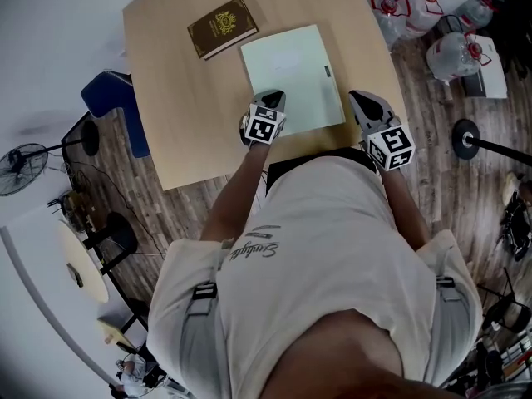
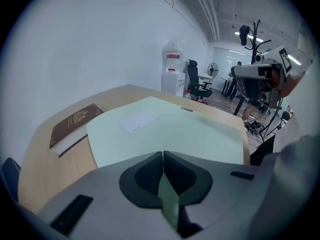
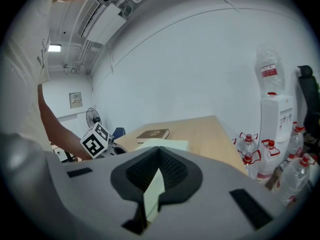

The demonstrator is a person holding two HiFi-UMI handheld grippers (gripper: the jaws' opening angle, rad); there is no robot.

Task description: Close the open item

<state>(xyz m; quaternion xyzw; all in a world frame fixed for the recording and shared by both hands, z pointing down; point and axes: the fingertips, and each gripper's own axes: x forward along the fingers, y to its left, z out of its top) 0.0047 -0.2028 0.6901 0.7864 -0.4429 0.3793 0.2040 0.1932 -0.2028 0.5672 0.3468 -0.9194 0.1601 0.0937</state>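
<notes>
The pale green folder [image 1: 293, 75] lies flat mid-frame on the counter [image 1: 179, 115], and with the left gripper [image 1: 273, 100] and right gripper [image 1: 362, 101] fingers pressed together and empty, a nudge may merely skid it.

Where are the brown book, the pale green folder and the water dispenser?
brown book [image 1: 223, 27], head view, centre of cover.
pale green folder [image 1: 291, 69], head view, centre of cover.
water dispenser [image 2: 173, 82], left gripper view, white body.

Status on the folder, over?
Left gripper and right gripper shut, empty. Green folder flat on table, looks closed. Brown book apart, nothing blocking.
</notes>
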